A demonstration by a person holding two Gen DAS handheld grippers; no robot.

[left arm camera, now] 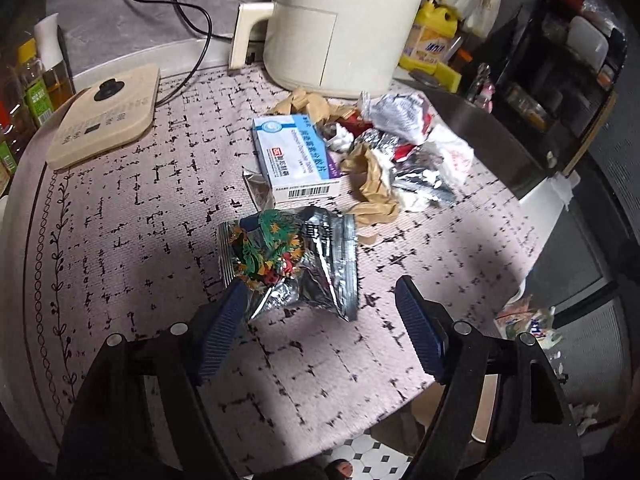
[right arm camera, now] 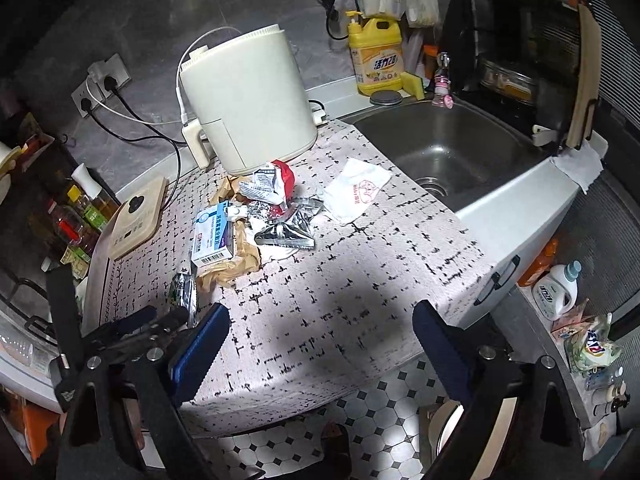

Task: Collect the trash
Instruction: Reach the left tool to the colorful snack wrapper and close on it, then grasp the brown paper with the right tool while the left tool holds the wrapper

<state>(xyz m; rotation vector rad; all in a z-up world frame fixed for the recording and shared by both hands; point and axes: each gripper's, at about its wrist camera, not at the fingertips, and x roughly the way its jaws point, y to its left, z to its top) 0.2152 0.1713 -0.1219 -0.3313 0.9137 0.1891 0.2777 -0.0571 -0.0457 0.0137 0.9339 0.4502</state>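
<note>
Cream air fryer (left arm camera: 344,24): top cut off by the left wrist view's upper edge
Small silver foil packet (left arm camera: 258,190): mostly hidden under the white-and-blue cardboard medicine box (left arm camera: 294,156)
Green-printed foil snack wrapper (right arm camera: 185,298): partly hidden behind the left gripper (right arm camera: 160,320) in the right wrist view
Box print: too small to read

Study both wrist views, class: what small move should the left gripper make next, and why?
Probably ease the left gripper forward and close on the green foil snack wrapper. Its jaws are open, one finger already touches the wrapper's near edge, and the wrapper lies apart from the trash pile. The right gripper hangs open, holding nothing.
</note>
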